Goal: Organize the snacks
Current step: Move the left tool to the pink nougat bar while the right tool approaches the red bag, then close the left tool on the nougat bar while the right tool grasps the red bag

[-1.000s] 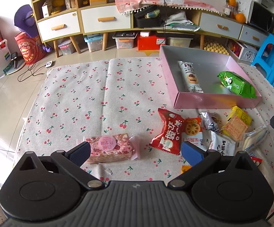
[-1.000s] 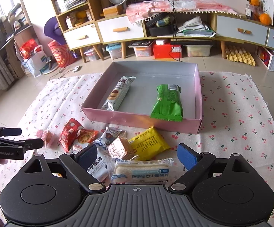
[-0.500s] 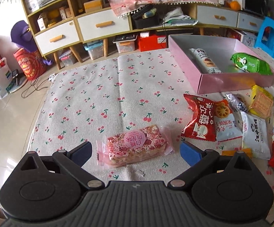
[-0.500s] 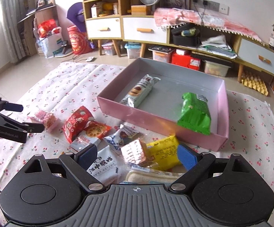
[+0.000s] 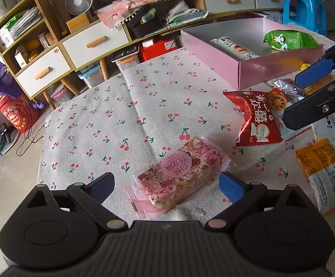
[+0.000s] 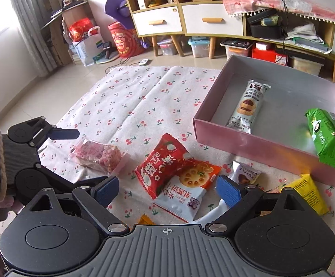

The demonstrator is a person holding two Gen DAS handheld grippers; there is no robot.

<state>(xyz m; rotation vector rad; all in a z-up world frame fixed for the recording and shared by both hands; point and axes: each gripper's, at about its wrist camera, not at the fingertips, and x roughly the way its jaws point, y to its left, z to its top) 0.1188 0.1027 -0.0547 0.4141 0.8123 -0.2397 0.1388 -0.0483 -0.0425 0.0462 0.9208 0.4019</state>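
Note:
A pink-wrapped snack bar point(image 5: 179, 173) lies on the cherry-print cloth point(image 5: 121, 115), between the open jaws of my left gripper point(image 5: 167, 185); it also shows in the right wrist view point(image 6: 98, 157). My right gripper point(image 6: 167, 189) is open and empty above a red packet point(image 6: 162, 161) and a white cracker packet point(image 6: 186, 196). The pink box point(image 6: 248, 145) holds a white cookie packet point(image 6: 248, 106) and a green packet point(image 6: 329, 138). The red packet point(image 5: 257, 120) and the box point(image 5: 271, 73) also show in the left wrist view.
A yellow packet point(image 6: 310, 194), a silver truffle packet point(image 6: 246, 173) and other loose snacks lie in front of the box. An orange-and-white packet point(image 5: 324, 170) lies at the right in the left wrist view. Shelves and drawers point(image 6: 190, 18) stand behind the cloth.
My left gripper has moved closer to the pink snack bar, which now sits between its jaws. My right gripper has swung left, over the red and white packets.

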